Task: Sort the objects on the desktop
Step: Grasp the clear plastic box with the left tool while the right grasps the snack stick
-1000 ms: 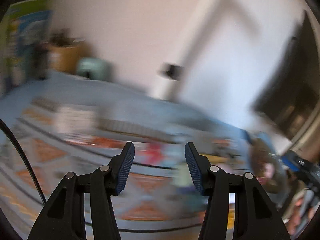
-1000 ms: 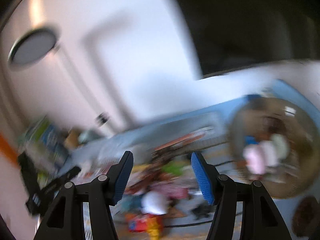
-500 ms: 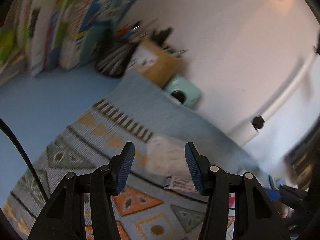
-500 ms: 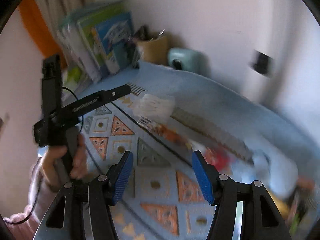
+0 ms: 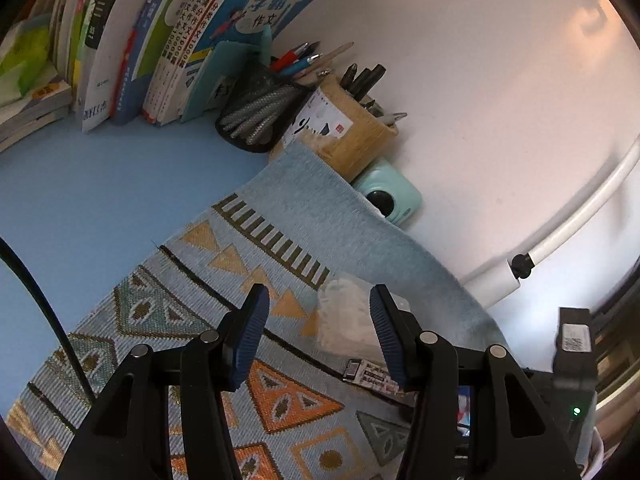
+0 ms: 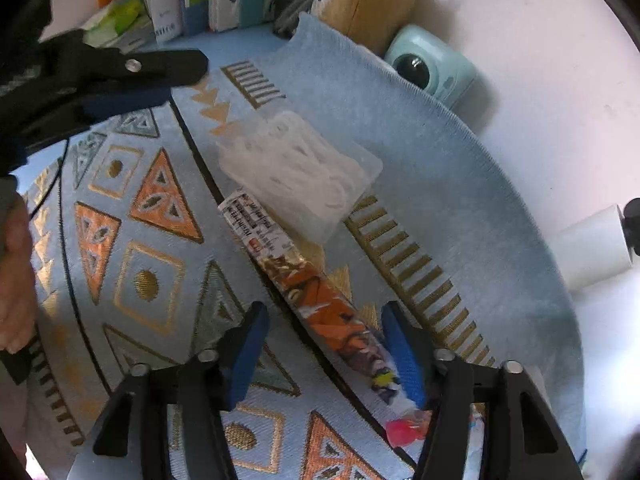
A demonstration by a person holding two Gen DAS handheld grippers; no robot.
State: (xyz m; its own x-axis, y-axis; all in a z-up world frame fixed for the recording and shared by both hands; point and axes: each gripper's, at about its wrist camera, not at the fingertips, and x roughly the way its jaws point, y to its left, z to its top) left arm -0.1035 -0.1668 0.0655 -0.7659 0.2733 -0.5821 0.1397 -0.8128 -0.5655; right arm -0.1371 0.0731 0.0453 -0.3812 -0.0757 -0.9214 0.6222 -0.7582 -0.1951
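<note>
A long orange printed packet [image 6: 316, 288] lies slantwise on the patterned mat [image 6: 152, 280], one end against a clear plastic box [image 6: 300, 168] of white pieces. My right gripper [image 6: 324, 348] points steeply down over the packet's near part. Its jaws are closing with the packet between them, and a gap still shows on the left side. My left gripper [image 5: 318, 332] hovers open above the mat, with the clear box [image 5: 348, 320] beyond its right fingertip and nothing between its pads. One of the left gripper's fingers [image 6: 120, 76] shows at the upper left of the right wrist view.
Along the wall stand books [image 5: 160, 40], a black mesh pen holder [image 5: 256, 116], a wooden pen holder [image 5: 344, 132] and a mint camera [image 5: 388, 196]. A white tube [image 5: 560, 232] runs along the right. A pink item [image 6: 404, 432] lies by the packet. A hand [image 6: 16, 280] is at the left edge.
Both views swung from blurred wall onto the mat. My right gripper dropped over the orange packet and its jaws narrowed. My left gripper settled near the clear box, still open.
</note>
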